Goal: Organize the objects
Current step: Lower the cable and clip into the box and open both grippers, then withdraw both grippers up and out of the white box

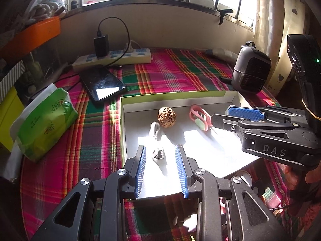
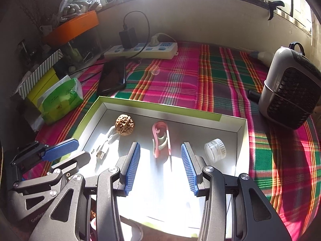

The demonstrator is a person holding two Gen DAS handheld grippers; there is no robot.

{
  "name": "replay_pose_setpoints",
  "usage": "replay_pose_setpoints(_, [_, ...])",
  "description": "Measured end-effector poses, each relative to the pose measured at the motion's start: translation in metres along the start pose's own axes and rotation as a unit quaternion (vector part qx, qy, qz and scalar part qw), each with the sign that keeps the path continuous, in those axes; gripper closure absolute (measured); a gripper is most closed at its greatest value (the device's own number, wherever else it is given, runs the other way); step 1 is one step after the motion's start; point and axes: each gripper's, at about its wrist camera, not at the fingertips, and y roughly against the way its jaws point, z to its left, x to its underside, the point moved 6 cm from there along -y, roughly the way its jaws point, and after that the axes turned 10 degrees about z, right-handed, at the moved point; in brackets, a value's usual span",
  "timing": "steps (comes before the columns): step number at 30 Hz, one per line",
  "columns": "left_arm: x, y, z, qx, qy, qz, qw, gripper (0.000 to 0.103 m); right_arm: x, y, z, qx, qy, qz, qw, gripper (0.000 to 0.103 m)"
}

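While sunlight floods its white floor, a shallow box (image 2: 156,108) with a lime-green rim lies on the desk, which is covered in a pink, green and orange plaid cloth (image 2: 180,76). 4 things rest inside the box: a brown walnut (image 2: 124,124) toward the far left, a white USB cable (image 2: 104,146) just beside and nearer than it, pink scissors (image 2: 161,140) near the middle, and a small clear jar (image 2: 215,149) toward the right wall.

Above the near part of the box, the left gripper (image 1: 161,170) hangs with its blue pads parted to a moderate gap and nothing between them; in its own view the cable's plug (image 1: 158,154) lies on the box floor seen through that gap. Beside it, the right gripper (image 2: 160,166) is likewise partly spread and empty, with the scissors' tip showing on the floor between its pads. Neither gripper touches any object.

Beyond the box, on the cloth, lie a dark smartphone (image 1: 102,84) and a white power strip (image 1: 114,58) with a black charger plugged in. A green tissue pack (image 1: 46,124) sits to the left, well apart from the box. A grey-and-black small fan (image 2: 291,92) stands at the right, near the box's far corner. An orange tray (image 2: 72,28) sits on a shelf at the upper left.
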Motion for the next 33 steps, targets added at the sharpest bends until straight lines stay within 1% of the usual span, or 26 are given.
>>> replay_pose_setpoints(7, [0.012, 0.015, -0.001, 0.001, 0.001, -0.011, 0.9999, 0.075, 0.016, 0.014, -0.001, -0.01, -0.006, -0.013, 1.0, 0.059])
replay_pose_setpoints(11, [0.021, 0.022, 0.002, 0.008, 0.007, -0.015, 0.9998, 0.075, 0.028, 0.024, 0.0, -0.01, 0.0, -0.024, 1.0, 0.059])
replay_pose_setpoints(17, [0.034, 0.033, 0.002, 0.017, 0.011, -0.019, 0.9996, 0.075, 0.048, 0.037, -0.001, -0.025, -0.002, -0.036, 0.999, 0.059])
replay_pose_setpoints(23, [0.05, 0.034, 0.005, 0.025, 0.018, -0.009, 0.9995, 0.075, 0.068, 0.048, -0.003, -0.025, 0.0, -0.045, 0.999, 0.059])
replay_pose_setpoints(27, [0.06, 0.033, 0.004, 0.032, 0.019, 0.001, 0.9993, 0.075, 0.082, 0.051, -0.002, -0.025, 0.012, -0.048, 0.998, 0.059])
replay_pose_setpoints(31, [0.067, 0.033, -0.001, 0.043, 0.016, 0.005, 0.9989, 0.075, 0.095, 0.05, -0.002, -0.042, 0.012, -0.045, 0.998, 0.059])
replay_pose_setpoints(33, [0.069, 0.032, -0.003, 0.048, 0.017, 0.009, 0.9986, 0.075, 0.101, 0.046, -0.001, -0.043, 0.014, -0.04, 0.998, 0.059])
